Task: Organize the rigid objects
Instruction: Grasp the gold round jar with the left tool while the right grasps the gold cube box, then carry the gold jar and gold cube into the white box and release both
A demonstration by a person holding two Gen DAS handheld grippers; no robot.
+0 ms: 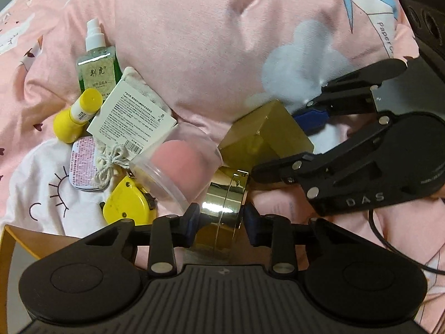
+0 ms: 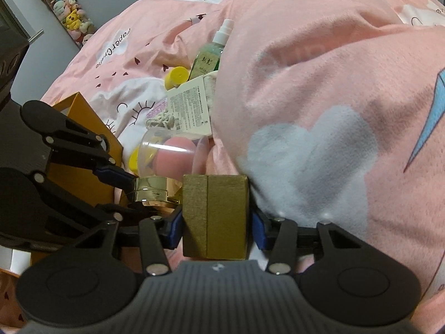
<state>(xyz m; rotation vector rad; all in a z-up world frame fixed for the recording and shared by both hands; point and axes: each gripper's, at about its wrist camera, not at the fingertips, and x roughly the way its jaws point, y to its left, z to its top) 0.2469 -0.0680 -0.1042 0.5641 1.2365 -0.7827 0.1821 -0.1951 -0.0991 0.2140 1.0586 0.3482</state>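
Note:
A round gold compact (image 1: 224, 194) stands on edge between my left gripper's (image 1: 221, 218) pads, which press on both of its sides. In the right wrist view the left gripper (image 2: 133, 192) holds the same compact (image 2: 151, 190) just left of a gold box. That gold box (image 2: 215, 217) lies between my right gripper's (image 2: 217, 229) blue pads. The left pad touches it and a thin dark gap shows at the right pad. The left wrist view also shows the box (image 1: 267, 136) with the right gripper's (image 1: 281, 144) fingers around it.
A clear cup with a pink sponge (image 1: 178, 164) lies beside the compact. Behind it are a white carton (image 1: 133, 117), a green spray bottle (image 1: 97, 64), a yellow bottle (image 1: 75, 119) and a yellow tape measure (image 1: 128, 203). An orange cardboard box (image 2: 83, 139) stands left. A bulky pink duvet (image 2: 319, 97) rises right.

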